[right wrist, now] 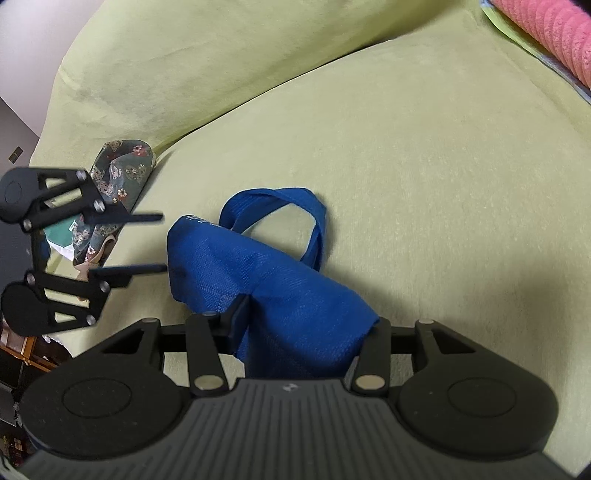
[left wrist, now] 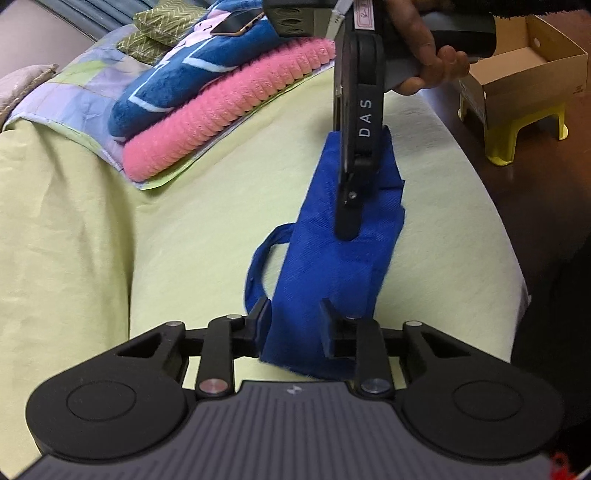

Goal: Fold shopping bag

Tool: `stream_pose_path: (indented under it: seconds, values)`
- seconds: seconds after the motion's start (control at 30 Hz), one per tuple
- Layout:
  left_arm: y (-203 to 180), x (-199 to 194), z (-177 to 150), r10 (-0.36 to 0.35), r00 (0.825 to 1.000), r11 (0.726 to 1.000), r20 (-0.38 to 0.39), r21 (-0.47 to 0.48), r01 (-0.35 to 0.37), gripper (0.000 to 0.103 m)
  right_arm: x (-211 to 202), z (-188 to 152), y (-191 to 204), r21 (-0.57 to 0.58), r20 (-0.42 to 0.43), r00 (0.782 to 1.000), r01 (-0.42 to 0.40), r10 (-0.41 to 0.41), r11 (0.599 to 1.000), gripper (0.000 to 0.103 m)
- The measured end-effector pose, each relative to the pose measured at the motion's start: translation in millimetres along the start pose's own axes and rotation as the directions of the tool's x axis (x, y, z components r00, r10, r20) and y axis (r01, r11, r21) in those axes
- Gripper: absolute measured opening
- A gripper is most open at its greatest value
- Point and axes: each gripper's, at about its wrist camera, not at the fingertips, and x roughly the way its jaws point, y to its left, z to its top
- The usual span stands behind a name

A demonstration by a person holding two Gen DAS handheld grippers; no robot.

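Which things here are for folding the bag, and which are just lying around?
For the job: blue shopping bag, left tool, right tool.

Just lying about: pink blanket, blue towel, phone, flowery pouch, cardboard box, yellow stool.

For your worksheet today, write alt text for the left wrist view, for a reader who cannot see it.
A folded blue shopping bag lies on a pale green cushion, its near end between the jaws of the left hand-held gripper. The right hand-held gripper comes down onto its far end; folded pink and blue blankets sit behind.
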Motion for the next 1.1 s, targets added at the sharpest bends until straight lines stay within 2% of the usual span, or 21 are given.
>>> stream_pose_path:
  seconds: [0.43, 0.83, 1.1]
  values:
    - [0.7, 16.3, -0.8, -0.047, 0.999, 0.998, 0.001, -0.044, 0.047, 0.034, 0.7, 3.1, -5.7, -0.003, -0.007, 1.0, -0.005, 0.005, 1.0, 0.039]
    - [4.8, 27.6, -0.6, -0.063, 0.998, 0.995, -0.011, -0.08, 0.062, 0.034, 4.8, 6.4, -2.9, -0.014, -0.005, 1.0, 0.011, -0.011, 1.0, 0.039]
    - [11.9, 32.8, -4.4, -0.077, 0.997, 0.987, -0.01, -0.144, 0.074, 0.034, 7.0, 4.9, -1.2, -0.005, 0.011, 1.0, 0.029, -0.029, 1.0, 0.039]
